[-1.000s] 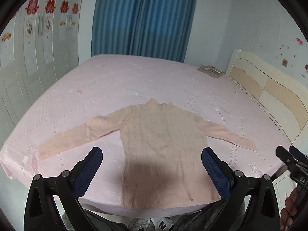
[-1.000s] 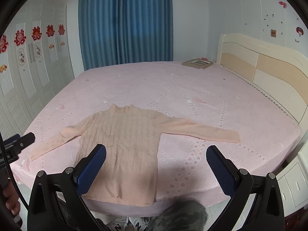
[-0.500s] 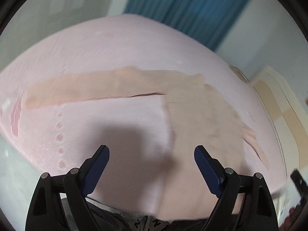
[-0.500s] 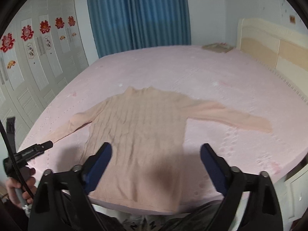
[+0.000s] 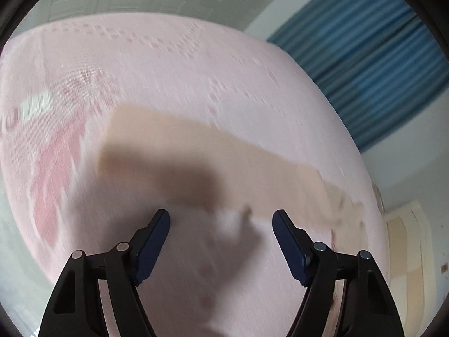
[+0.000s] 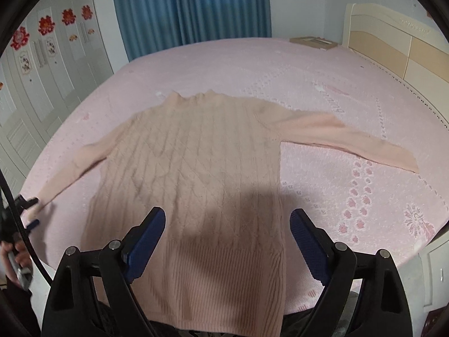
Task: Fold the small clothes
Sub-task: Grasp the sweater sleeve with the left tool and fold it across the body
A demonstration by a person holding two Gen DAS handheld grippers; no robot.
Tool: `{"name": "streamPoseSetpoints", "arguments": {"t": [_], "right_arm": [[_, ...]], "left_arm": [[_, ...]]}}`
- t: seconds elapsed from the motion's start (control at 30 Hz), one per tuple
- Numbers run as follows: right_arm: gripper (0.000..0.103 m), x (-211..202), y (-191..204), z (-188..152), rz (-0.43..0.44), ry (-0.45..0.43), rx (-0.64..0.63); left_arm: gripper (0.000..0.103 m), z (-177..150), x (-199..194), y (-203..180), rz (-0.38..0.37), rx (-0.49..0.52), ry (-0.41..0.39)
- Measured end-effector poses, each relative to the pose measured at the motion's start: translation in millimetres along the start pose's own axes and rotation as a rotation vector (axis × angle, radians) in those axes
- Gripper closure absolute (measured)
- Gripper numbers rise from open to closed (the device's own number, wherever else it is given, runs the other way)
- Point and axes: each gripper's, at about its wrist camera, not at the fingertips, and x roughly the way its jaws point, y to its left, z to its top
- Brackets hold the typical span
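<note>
A pale pink knit sweater [image 6: 196, 168] lies flat on the pink bedspread [image 6: 280, 67], neck away from me, both sleeves spread out. My right gripper [image 6: 227, 216] hangs open above the sweater's lower body, with nothing between its fingers. In the left wrist view, which is blurred, the left sleeve [image 5: 210, 157] runs across just ahead of my left gripper [image 5: 221, 219]. Its jaws are closing and the sleeve's near edge lies at their tips, with the pads apart. The right wrist view shows the left gripper [image 6: 28, 210] at the sleeve's cuff, held by a hand [image 6: 16, 255].
A cream headboard [image 6: 393, 45] rises at the right, with a flat box [image 6: 314, 42] on the bed beside it. Blue curtains [image 6: 190, 8] hang behind, white wardrobe doors [image 6: 42, 84] stand at the left. The bed's near edge runs under both grippers. A white nightstand [image 6: 432, 266] stands lower right.
The left gripper has swung left and down from the sweater's body to the left sleeve, rolling over, its jaws narrower. The right gripper has sunk closer to the sweater's hem.
</note>
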Motion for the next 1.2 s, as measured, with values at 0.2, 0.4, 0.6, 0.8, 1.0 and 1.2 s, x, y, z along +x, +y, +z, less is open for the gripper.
{"name": "streamPoseSetpoints", "arguments": {"t": [0.2, 0.4, 0.6, 0.8, 1.0, 1.2], "right_arm": [[0.014, 20, -8, 2, 0.019, 0.051, 0.06], [0.014, 17, -28, 3, 0.065, 0.035, 0.118], [0.014, 9, -60, 7, 0.046, -0.002, 0.119], [0.014, 1, -110, 4, 0.02, -0.026, 0.104], [0.014, 1, -174, -6, 0.016, -0.012, 0.176], [0.014, 6, -218, -24, 0.028, 0.004, 0.234]], "left_arm": [[0.068, 29, 15, 16, 0.101, -0.058, -0.041], [0.091, 44, 10, -19, 0.236, 0.084, -0.067], [0.092, 31, -20, -133, 0.208, 0.296, -0.165], [0.092, -25, -18, -280, 0.068, 0.491, -0.17], [0.092, -124, 21, -415, -0.054, 0.697, -0.1], [0.092, -249, 81, -480, -0.133, 0.812, 0.098]]}}
